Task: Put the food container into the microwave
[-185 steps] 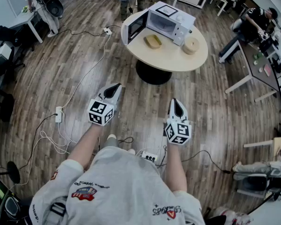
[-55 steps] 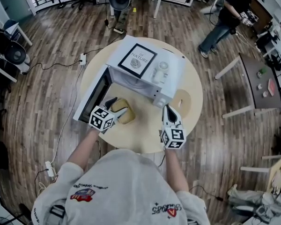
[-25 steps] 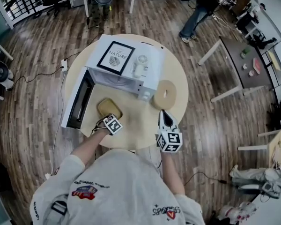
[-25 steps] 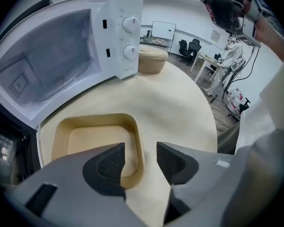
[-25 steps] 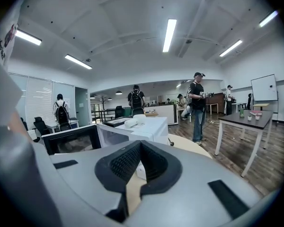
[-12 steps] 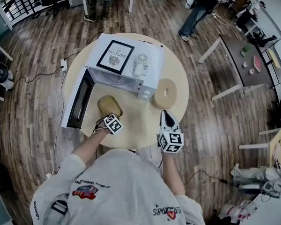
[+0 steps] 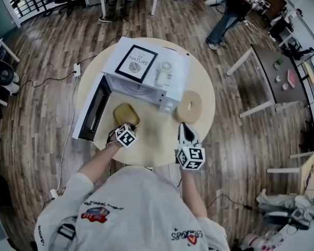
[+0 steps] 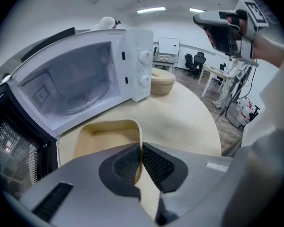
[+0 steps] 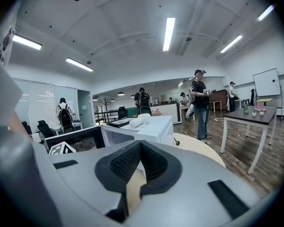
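Between left gripper [image 8: 142, 150] jaws, food container [image 8: 102, 138] rim.

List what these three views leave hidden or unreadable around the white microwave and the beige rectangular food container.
- Head view: cavity of the white microwave, hidden under its top.
- Left gripper view: near wall and underside of the beige rectangular food container, covered by the left gripper, shut on its rim.
- Head view: small white items on the microwave, too small to identify.
- Right gripper view: container unseen; the shut right gripper fills the lower frame.
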A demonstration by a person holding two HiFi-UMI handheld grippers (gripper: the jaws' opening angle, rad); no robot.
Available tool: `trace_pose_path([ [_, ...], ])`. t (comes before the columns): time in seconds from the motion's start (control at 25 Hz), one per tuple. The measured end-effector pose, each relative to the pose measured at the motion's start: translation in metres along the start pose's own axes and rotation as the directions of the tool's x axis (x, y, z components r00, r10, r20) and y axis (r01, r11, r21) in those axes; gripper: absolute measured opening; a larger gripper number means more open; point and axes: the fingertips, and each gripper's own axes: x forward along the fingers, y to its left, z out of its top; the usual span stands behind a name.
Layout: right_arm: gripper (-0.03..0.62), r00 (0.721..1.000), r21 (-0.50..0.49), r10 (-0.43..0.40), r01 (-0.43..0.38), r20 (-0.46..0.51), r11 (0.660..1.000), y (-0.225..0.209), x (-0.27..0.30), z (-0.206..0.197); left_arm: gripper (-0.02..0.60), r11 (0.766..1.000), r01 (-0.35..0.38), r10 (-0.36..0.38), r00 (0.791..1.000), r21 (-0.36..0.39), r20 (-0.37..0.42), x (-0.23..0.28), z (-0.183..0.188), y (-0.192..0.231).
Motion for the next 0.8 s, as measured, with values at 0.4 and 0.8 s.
trace_pose_path([
  [0.4,0.000,0.998,0.003,0.069,-0.069,-0.001,0.998,0.024,0.023,0.002,0.017,0.973,-0.020,0.072,0.973,-0.229,0.218,-0.060,0.033,0.041],
  [0.8,0.000,0.988,-0.007,0.155,-0.155,0.007,0.988,0.065,0.051,0.011,0.015,0.942,0.023,0.126,0.900,-0.335,0.417,-0.137,0.054,0.064],
])
